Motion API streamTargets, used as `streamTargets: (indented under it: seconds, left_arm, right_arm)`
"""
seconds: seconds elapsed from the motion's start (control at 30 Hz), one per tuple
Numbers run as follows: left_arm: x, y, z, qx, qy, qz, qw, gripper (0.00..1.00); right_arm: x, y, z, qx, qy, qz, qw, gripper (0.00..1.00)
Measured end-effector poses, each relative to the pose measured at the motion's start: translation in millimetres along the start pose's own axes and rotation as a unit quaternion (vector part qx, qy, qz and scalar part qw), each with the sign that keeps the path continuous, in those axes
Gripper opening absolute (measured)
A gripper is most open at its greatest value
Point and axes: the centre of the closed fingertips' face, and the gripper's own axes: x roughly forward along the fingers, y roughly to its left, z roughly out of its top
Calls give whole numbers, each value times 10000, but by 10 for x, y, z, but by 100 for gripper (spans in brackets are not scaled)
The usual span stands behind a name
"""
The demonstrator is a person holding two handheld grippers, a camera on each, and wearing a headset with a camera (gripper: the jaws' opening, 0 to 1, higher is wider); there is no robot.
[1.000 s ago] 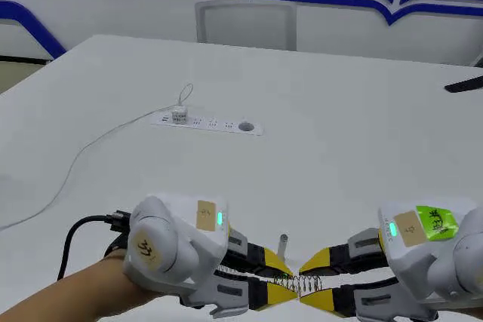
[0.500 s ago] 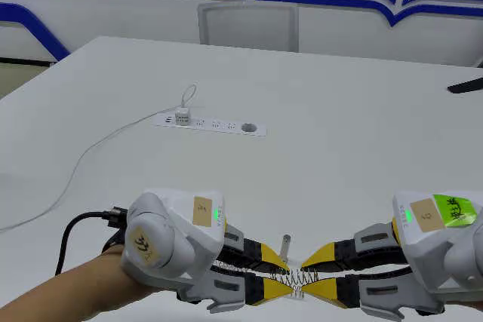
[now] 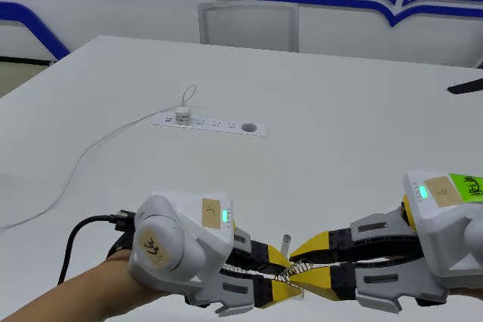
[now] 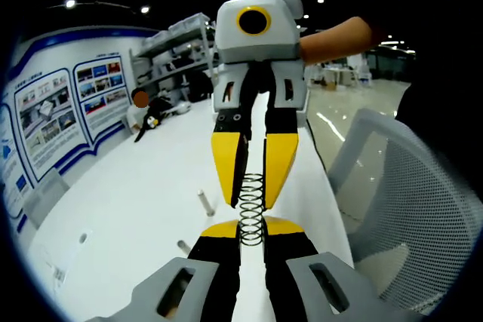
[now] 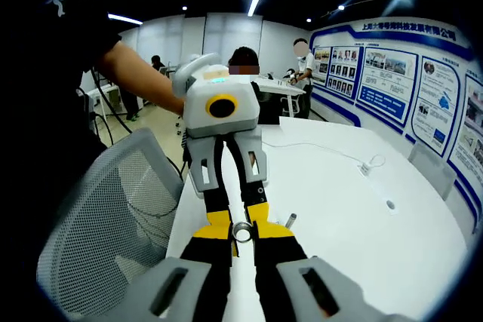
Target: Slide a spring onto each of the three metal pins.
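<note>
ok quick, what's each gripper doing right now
left gripper: shut on one end of the spring
right gripper: shut on the other end of the same spring

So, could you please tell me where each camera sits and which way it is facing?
Head view: headset, facing forward and down over the table; left gripper, right gripper, a forearm show.
Left gripper view: on the left gripper, along its fingers toward the right gripper.
Right gripper view: on the right gripper, along its fingers toward the left gripper.
Both gripper views share the spring.
</note>
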Motion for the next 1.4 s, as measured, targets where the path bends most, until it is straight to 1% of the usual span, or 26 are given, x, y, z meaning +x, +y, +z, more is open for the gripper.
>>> streamTargets:
  seconds: [0.07, 0.2, 0.33, 0.43, 0.47, 0.57, 0.63, 0.73, 0.83, 0.9, 1.03, 1.07, 1.13, 1.23, 1.33, 1.4]
  left_arm:
    - [-9, -7, 4, 32, -30, 2, 10000, 9]
    - [-20, 8, -11, 257, -8, 179, 9995, 9]
    - [-36, 27, -14, 144, -48, 291, 9995, 9]
    - [-51, 28, -32, 240, 68, 355, 9991, 9]
    - [-52, 28, -31, 248, 76, 370, 9990, 9]
    - [-71, 25, -21, 243, 26, 417, 9988, 9]
    - [-86, 27, -9, 310, 4, 489, 9983, 9]
    - [-81, 13, -7, 231, -3, 468, 9986, 9]
    - [-95, 35, 9, 170, -84, 559, 9983, 9]
    - [-107, 54, 18, 185, -113, 609, 9979, 9]
    - [-124, 82, 38, 108, -175, 648, 9977, 10]
    - [-126, 88, 41, 67, -196, 654, 9976, 10]
    - [-126, 73, 46, -101, -251, 568, 9980, 10]
    - [-120, 86, 43, -216, -259, 571, 9978, 10]
    - [-114, 92, 63, -361, -324, 562, 9972, 11]
    - [-114, 117, 70, -279, -332, 627, 9971, 11]
  right_arm:
    - [5, 0, 20, 9, -28, 9, 10000, 11]
    - [34, 5, 30, -34, -3, 1, 10000, 11]
    - [48, -4, 41, 5, -31, -18, 10000, 11]
    - [66, 0, 38, 42, -30, -9, 10000, 11]
    - [69, -1, 40, 58, -33, -11, 10000, 11]
    - [69, 5, 58, 96, -74, 10, 9999, 11]
    - [63, 4, 71, 107, -101, 8, 9999, 11]
    - [60, 20, 74, 91, -95, 44, 9999, 11]
    - [54, 6, 88, 105, -125, 7, 9999, 11]
    - [49, -6, 103, 110, -152, -23, 9998, 11]
    - [40, -28, 131, 126, -183, -67, 9997, 10]
    - [38, -35, 136, 119, -189, -82, 9997, 10]
    - [37, -31, 144, 137, -196, -67, 9997, 10]
    - [37, -38, 142, 111, -176, -103, 9997, 10]
    - [23, -64, 155, 225, -225, -130, 9994, 10]
    - [21, -79, 157, 234, -222, -171, 9993, 10]
